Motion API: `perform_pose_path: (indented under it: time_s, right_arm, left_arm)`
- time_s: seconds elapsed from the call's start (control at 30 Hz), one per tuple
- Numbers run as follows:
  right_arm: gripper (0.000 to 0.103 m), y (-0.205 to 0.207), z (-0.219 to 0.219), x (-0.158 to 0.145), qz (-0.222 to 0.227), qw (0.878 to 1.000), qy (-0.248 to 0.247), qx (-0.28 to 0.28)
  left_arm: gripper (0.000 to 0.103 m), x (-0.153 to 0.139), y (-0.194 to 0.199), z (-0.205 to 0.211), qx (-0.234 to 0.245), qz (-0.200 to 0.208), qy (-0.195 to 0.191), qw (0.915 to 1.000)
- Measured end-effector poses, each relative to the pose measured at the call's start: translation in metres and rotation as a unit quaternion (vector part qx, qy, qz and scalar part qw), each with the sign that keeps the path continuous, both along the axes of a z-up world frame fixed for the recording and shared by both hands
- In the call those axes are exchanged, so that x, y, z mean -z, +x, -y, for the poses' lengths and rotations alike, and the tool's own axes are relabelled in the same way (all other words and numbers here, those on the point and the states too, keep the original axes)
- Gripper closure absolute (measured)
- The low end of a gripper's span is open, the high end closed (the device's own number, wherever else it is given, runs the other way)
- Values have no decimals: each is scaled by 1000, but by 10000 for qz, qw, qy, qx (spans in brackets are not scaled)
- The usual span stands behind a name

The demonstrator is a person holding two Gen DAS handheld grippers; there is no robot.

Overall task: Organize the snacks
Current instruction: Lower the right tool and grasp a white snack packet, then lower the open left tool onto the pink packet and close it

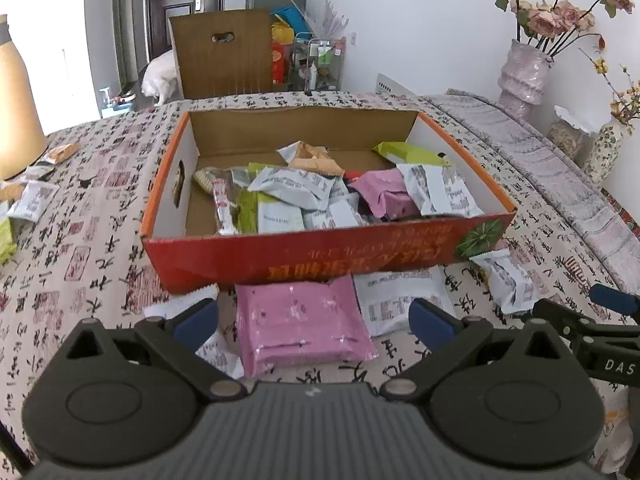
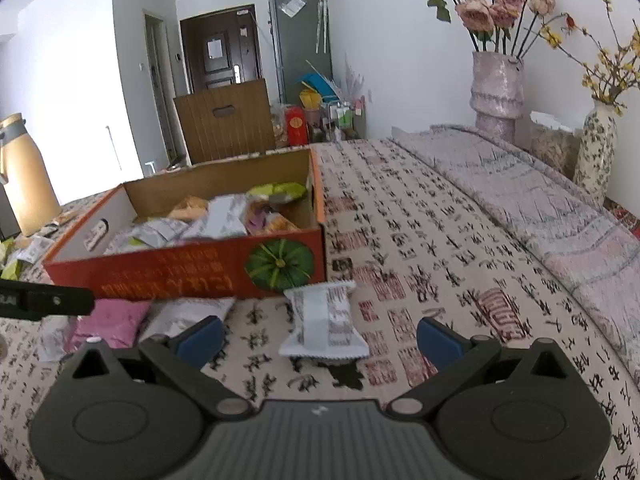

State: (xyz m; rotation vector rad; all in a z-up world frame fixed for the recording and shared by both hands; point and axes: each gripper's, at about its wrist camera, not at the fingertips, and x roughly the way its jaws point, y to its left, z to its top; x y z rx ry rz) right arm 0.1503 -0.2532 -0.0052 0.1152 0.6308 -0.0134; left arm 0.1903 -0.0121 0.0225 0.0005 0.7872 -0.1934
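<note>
Both the left gripper (image 1: pixel 314 322) and right gripper (image 2: pixel 320 340) are black plastic (ribbed base, silver pivot screws) with blue fingertip pads.

White walls (image 2: pixel 400 40), dark door (image 2: pixel 220 50), perhaps a grey fridge (image 2: pixel 300 40).

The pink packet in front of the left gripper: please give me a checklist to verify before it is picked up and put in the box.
1. Left gripper open: ok, fingers spread and empty.
2. Pink packet between the fingers: ok, it lies flat on the tablecloth.
3. Neighbours apart: not ok, a white packet lies against its right edge.
4. Right gripper out of the way: ok, open over its own white packet.
5. Room in the box: ok, bare floor at the back.
</note>
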Motion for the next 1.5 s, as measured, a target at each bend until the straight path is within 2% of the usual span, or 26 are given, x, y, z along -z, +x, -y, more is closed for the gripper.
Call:
perform_pose_path:
  time_s: [0.4,0.8,0.87,0.97,1.07,1.13,1.23,1.3,1.5]
  right_arm:
    - [0,2,16,20,-277,9995,-176,-17]
    - [0,41,6,27,-395,9985,-308,-230]
    - [3,49,2,29,-409,9983,-332,-250]
    - [14,60,-1,33,-446,9981,-298,-297]
    - [33,65,-2,37,-497,9980,-244,-310]
    - [51,64,-2,39,-452,9982,-278,-276]
    - [60,60,4,36,-393,9989,-134,-229]
    - [64,54,7,34,-310,9993,-107,-176]
    - [64,30,13,28,-27,9999,-95,-93]
  left_arm:
    - [0,19,-5,-2,-108,-97,-27,9999]
    - [0,24,1,-4,-236,-143,11,9996]
    - [0,24,2,-5,-255,-152,13,9996]
    - [0,25,3,-5,-276,-167,14,9995]
    - [0,27,5,-6,-294,-203,12,9994]
    - [0,27,6,-6,-292,-220,8,9993]
    - [0,27,6,-6,-285,-232,7,9993]
    - [0,26,6,-7,-286,-248,-6,9993]
    - [0,16,6,-12,-360,-166,25,9992]
